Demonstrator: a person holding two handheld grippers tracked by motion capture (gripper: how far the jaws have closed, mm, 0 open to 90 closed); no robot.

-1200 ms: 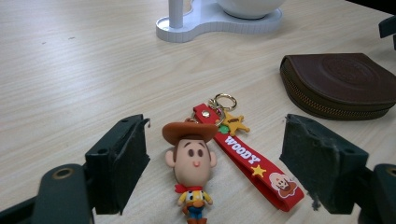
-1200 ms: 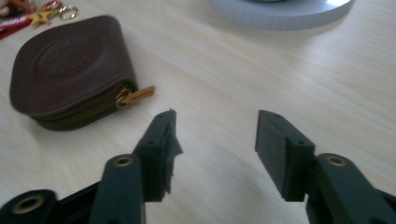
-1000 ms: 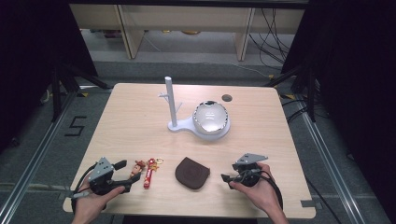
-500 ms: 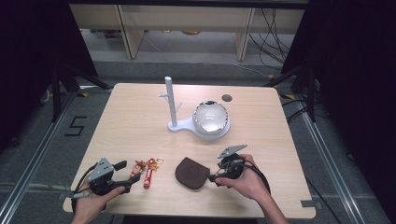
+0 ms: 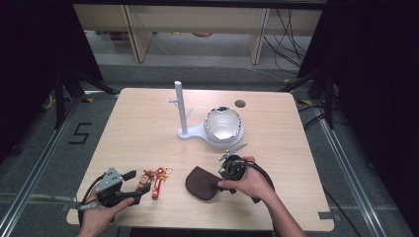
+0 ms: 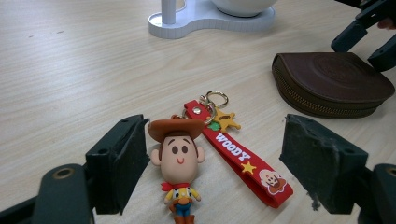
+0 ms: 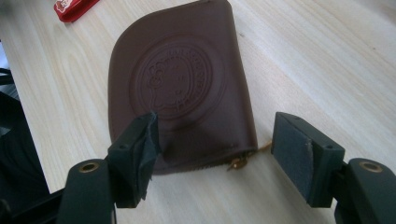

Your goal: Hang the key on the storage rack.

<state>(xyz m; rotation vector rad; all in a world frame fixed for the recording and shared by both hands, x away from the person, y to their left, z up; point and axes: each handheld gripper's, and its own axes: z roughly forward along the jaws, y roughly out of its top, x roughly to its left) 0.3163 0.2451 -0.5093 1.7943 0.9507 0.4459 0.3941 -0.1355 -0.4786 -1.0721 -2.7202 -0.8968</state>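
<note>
Now my right gripper (image 5: 221, 174) is at the brown pouch (image 5: 201, 182), with its jaws wide apart.

My right gripper's jaws have just been opening; the zipper end of the pouch lies between them, and one pad (image 7: 140, 149) is over the leather, but I cannot tell if it touches. The pouch lies flat on the table (image 5: 148, 123), near the front edge. My left gripper (image 5: 132, 185) is also open, with the cowboy keychain (image 6: 179, 163) and its red strap (image 6: 243, 158) between the jaws, not pressed.
</note>
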